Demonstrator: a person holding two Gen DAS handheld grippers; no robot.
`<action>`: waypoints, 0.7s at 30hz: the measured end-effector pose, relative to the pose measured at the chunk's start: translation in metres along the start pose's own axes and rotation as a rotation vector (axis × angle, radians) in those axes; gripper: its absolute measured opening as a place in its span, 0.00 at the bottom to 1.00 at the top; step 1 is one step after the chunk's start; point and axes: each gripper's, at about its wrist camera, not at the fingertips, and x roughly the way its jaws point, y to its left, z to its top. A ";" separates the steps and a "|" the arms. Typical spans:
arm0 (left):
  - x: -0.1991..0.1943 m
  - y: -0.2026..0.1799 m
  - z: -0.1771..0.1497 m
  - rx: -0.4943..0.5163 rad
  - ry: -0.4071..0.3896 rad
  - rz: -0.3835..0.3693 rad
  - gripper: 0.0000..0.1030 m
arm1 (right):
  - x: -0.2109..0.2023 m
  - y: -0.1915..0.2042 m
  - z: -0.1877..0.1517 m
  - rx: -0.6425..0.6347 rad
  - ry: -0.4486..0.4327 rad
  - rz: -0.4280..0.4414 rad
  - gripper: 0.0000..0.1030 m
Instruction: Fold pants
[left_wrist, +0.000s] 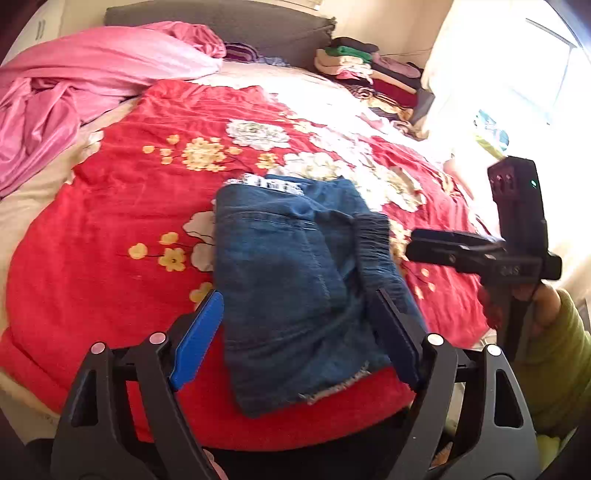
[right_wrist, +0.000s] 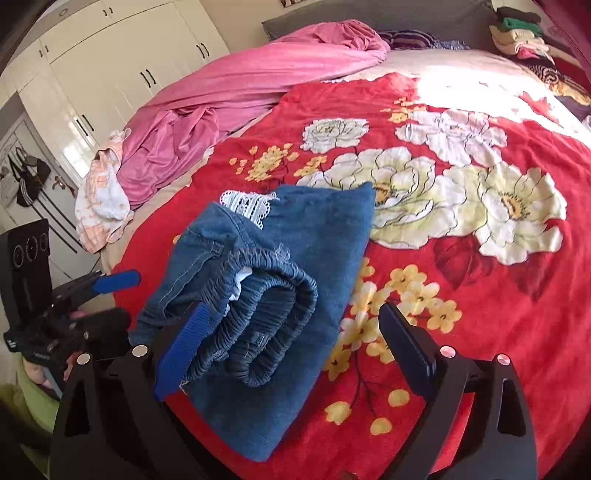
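Observation:
Blue denim pants lie folded into a compact stack on the red floral blanket, elastic waistband at the right side, white lace trim at the far edge. My left gripper is open, its fingers straddling the stack's near part, holding nothing. In the right wrist view the pants show the rolled waistband on top. My right gripper is open and empty, its left finger by the waistband. The right gripper also shows in the left wrist view, and the left gripper in the right wrist view.
A crumpled pink sheet lies at the bed's far left. A pile of folded clothes stands at the far right by the grey headboard. A white-and-peach garment lies at the bed's left edge. Cream wardrobes stand behind.

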 end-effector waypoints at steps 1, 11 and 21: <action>0.003 0.005 0.001 -0.012 0.001 0.020 0.73 | 0.004 0.000 -0.003 0.013 0.008 0.016 0.90; 0.061 0.035 0.015 -0.071 0.098 0.063 0.73 | 0.041 -0.004 -0.010 0.131 0.077 0.102 0.96; 0.059 0.030 0.030 -0.120 0.072 -0.097 0.60 | 0.044 0.011 0.011 0.032 -0.001 0.138 0.61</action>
